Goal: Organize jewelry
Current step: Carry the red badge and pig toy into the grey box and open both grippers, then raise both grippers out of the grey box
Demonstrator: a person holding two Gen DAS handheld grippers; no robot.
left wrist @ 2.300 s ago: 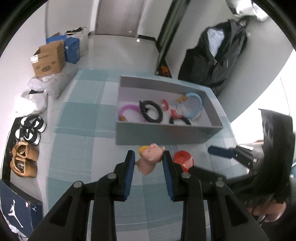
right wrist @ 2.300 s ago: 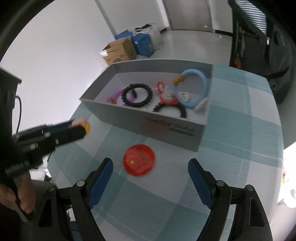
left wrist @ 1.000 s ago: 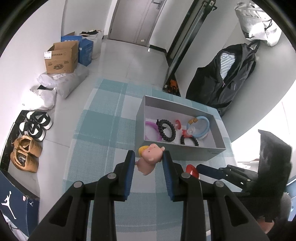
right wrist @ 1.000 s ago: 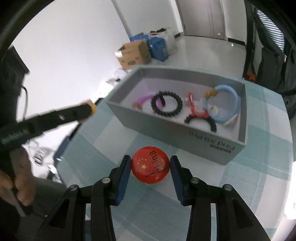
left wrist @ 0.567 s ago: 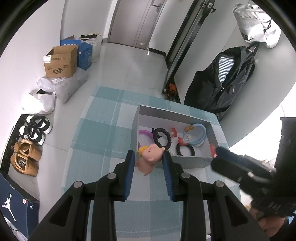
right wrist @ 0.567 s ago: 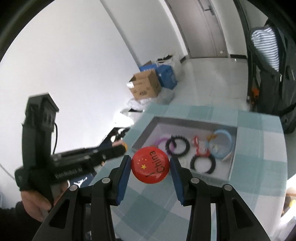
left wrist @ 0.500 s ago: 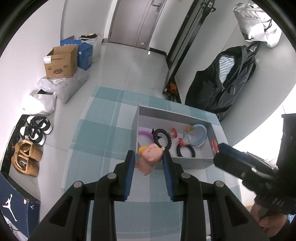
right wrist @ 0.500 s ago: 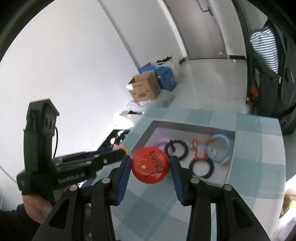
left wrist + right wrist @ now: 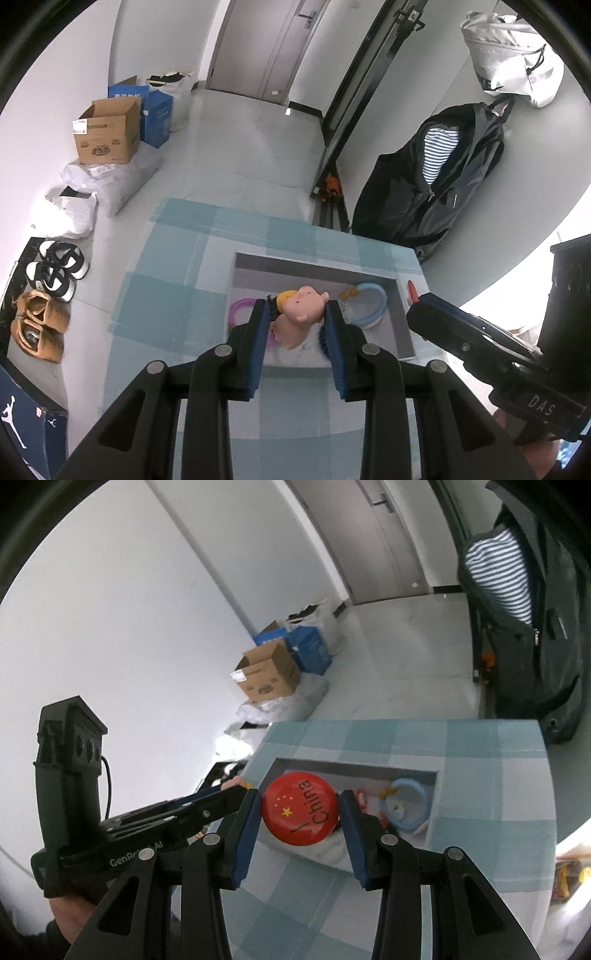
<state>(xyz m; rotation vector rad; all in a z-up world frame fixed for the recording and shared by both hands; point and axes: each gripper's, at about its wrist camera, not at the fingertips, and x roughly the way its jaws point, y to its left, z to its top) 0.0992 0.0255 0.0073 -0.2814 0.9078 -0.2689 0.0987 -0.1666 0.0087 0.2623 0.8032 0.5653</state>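
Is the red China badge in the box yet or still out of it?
Out. The red badge is clamped between the right hand-held gripper's blue pads, held up in front of the grey box, not lying inside.

This looks like the entrance area of a home. Several pairs of shoes (image 9: 48, 291) stand on the pale tiled floor beside the wall, a black jacket (image 9: 436, 184) and a light bag (image 9: 513, 55) hang on the right wall, and a closed door (image 9: 266, 44) is at the far end. An open cardboard box (image 9: 107, 133) and a blue carton (image 9: 155, 110) stand there, near a tabletop with a checked cloth (image 9: 177, 288)
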